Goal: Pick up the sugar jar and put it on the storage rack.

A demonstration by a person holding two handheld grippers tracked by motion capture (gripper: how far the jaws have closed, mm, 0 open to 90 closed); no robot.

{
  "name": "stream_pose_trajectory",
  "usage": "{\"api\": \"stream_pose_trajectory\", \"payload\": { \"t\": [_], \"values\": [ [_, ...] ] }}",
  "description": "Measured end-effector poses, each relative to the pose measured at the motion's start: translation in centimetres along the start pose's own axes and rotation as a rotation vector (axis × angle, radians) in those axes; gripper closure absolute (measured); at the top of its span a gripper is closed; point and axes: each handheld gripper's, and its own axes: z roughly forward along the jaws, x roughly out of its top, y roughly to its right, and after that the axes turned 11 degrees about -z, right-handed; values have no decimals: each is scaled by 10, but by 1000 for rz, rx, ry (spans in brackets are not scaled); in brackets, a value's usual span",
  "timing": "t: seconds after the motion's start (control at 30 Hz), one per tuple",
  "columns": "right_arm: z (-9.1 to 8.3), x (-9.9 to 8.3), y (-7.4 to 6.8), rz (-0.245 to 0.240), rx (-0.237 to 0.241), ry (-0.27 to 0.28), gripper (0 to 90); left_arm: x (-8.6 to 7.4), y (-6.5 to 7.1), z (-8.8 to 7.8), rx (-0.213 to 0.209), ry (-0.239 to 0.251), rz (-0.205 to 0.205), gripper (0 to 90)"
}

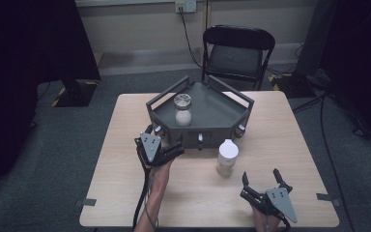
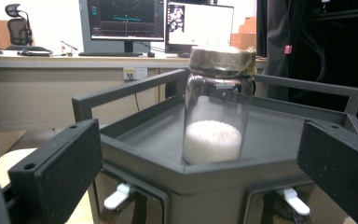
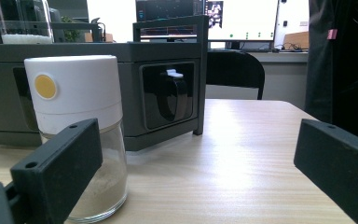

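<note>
A dark grey tray [image 1: 222, 113] with raised rails sits at the table's far middle. Inside it stands a glass jar [image 1: 183, 109] with a metal lid, half full of white grains, seen close up as jar [image 2: 216, 105] on the tray [image 2: 279, 135]. A glass shaker [image 1: 227, 157] with a white cap stands on the table in front of the tray; the shaker [image 3: 77, 130] holds tan powder. My left gripper [image 1: 166, 145] is open, just before the tray's front left. My right gripper [image 1: 261, 181] is open near the table's front right, behind the shaker.
A black folding chair [image 1: 236, 50] stands beyond the wooden table [image 1: 125, 193]. The tray's front wall carries white latches [image 2: 117, 196]. Monitors [image 2: 126, 21] on a desk show in the background. A cable hangs from a wall socket [image 1: 186, 7].
</note>
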Motion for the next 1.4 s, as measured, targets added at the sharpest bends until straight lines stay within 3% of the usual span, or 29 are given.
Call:
{"api": "stream_pose_trajectory", "payload": {
  "t": [0.43, 0.83, 1.4],
  "values": [
    [0, 0, 0, 0, -2, 0, 0, -28, -7, -29, 10, 17, -32, 0],
    [0, 0, -1, 0, -4, 0, 0, -61, -20, -56, 54, 28, -54, 0],
    [0, 0, -1, 1, -7, -1, 0, -92, -27, -79, 60, 40, 5, 0]
  ]
}}
